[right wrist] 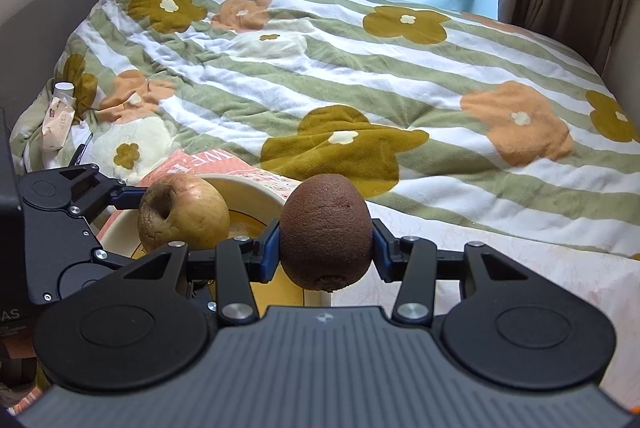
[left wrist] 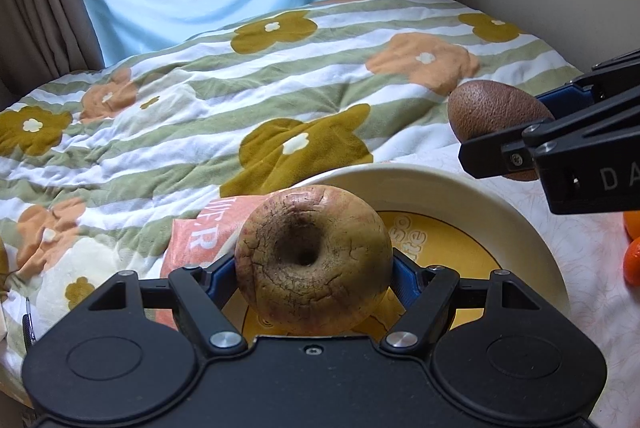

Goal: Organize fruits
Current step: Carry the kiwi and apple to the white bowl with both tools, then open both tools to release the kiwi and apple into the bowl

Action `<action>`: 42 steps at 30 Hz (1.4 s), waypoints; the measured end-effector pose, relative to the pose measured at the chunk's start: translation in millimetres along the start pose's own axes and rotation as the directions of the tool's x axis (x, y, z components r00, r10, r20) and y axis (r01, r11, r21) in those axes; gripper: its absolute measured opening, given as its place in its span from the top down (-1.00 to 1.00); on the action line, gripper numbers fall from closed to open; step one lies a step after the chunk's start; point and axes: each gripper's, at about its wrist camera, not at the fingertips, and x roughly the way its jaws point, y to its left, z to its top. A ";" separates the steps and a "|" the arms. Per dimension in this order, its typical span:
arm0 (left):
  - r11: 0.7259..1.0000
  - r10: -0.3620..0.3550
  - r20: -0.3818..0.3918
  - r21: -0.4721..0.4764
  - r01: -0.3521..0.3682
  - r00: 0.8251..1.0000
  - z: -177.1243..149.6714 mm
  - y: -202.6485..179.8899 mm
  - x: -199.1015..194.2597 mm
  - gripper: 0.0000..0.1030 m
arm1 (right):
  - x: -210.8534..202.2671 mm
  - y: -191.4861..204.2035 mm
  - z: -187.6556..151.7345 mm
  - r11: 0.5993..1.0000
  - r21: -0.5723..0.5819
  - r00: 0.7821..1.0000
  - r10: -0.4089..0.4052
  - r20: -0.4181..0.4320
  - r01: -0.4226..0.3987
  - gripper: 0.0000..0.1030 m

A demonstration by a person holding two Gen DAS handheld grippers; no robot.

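Note:
My left gripper (left wrist: 314, 268) is shut on a wrinkled yellow-brown apple (left wrist: 313, 254), held just above a cream plate with a yellow centre (left wrist: 472, 200). My right gripper (right wrist: 325, 242) is shut on a brown kiwi (right wrist: 326, 228), held to the right of the plate. In the left wrist view the kiwi (left wrist: 494, 110) and the right gripper (left wrist: 520, 140) hang beyond the plate's right rim. In the right wrist view the apple (right wrist: 184, 216) and the left gripper (right wrist: 132, 212) sit over the plate (right wrist: 256, 188) at left.
The plate rests on a white patterned cloth (left wrist: 580, 248) at the edge of a bed with a striped floral blanket (left wrist: 240, 88). Orange fruits (left wrist: 633, 248) lie at the right edge. A pink printed bag (left wrist: 200, 240) lies beside the plate. Curtains and window are behind.

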 end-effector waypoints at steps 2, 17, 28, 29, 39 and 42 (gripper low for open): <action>1.000 0.006 -0.005 0.027 -0.006 1.000 0.6 -2.9 -0.1 -0.60 | 0.5 -0.5 -0.1 1.000 0.001 1.000 0.001 0.001 -0.001 -0.17; 0.997 0.077 0.065 0.019 -0.079 0.995 -12.0 11.5 -61.2 -1.00 | 6.3 25.6 -1.1 0.995 -0.070 0.997 0.074 -0.011 -0.074 -0.18; 0.993 0.101 0.052 -0.070 -0.097 0.994 -40.1 26.4 -88.8 -1.00 | 25.1 46.4 -28.1 0.982 -0.168 0.995 0.075 -0.061 -0.084 -0.18; 0.992 0.103 0.051 -0.074 -0.099 0.993 -41.0 26.8 -89.2 -1.00 | 25.8 47.2 -29.1 0.982 -0.169 0.995 0.079 -0.062 -0.088 -0.19; 0.989 0.112 0.065 -0.100 -0.105 0.992 -50.1 22.5 -108.0 -1.00 | 7.2 43.2 -30.6 0.990 -0.130 0.999 0.051 -0.009 -0.052 -0.92; 0.988 0.114 0.078 -0.109 -0.105 0.990 -51.1 20.5 -117.6 -1.00 | -10.1 41.2 -32.2 0.993 -0.106 0.999 0.050 0.005 -0.049 -0.92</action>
